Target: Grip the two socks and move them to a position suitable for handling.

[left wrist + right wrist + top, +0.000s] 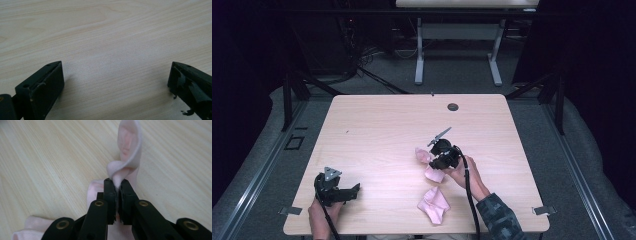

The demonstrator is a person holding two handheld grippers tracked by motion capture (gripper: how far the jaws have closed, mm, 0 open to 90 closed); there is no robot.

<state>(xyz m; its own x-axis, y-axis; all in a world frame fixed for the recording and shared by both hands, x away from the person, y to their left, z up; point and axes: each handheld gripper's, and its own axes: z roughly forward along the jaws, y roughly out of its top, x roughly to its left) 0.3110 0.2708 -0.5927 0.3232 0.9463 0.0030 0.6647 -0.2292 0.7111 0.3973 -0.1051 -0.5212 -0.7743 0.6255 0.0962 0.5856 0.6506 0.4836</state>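
Two jaws of the right gripper [116,185] are pinching a pink sock [128,150] just above the table [377,130]; the left gripper [115,82] is idling spread; the thin pinch risks slipping

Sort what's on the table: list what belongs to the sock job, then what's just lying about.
In the job:
- pink sock, pinched in the right hand-held gripper
- second pink sock, near the table's front edge

Lying about:
- left hand-held gripper, open and idle
- round cable hole in the table
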